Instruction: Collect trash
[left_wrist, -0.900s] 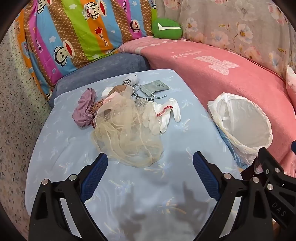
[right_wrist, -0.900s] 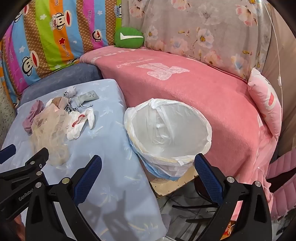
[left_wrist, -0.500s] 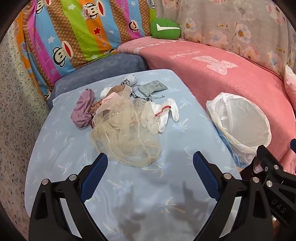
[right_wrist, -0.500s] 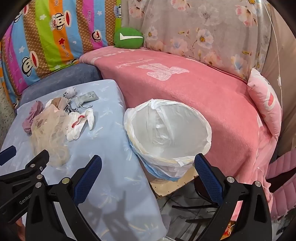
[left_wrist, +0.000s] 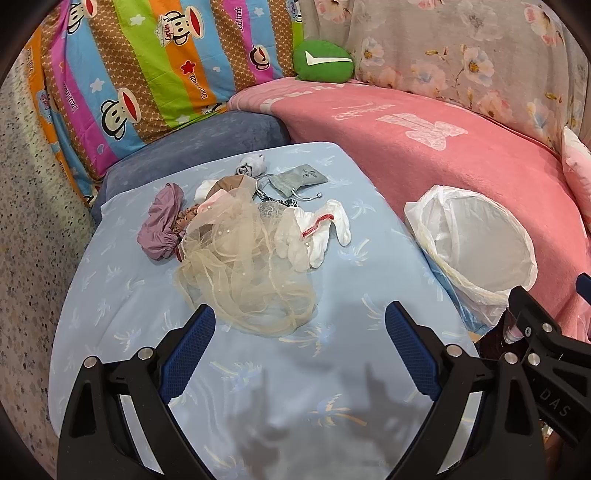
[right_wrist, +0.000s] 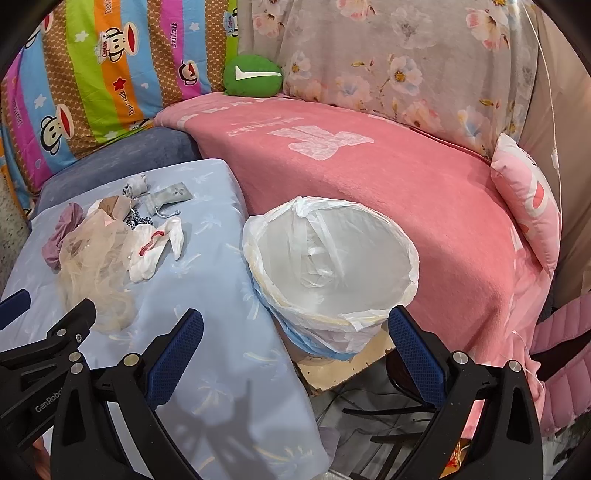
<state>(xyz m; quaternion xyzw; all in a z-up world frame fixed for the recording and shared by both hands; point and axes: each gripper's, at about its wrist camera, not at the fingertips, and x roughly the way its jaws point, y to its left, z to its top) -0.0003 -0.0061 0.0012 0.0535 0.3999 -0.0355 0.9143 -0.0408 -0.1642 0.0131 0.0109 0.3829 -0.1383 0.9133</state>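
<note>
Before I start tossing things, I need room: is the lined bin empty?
Empty as far as shows: the bin holds only its white liner, crumpled at the bottom; nothing from the pile is inside.

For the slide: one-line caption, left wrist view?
Open left gripper hovers before beige netting and rags on the blue table, lined bin alongside.

Scene evenly and brightly lit from above; soft gripper shadows are cast on the blue sheet (left_wrist: 258, 387). Focus sharp, no glare. Strong fisheye bending, black vignetted corners.
</note>
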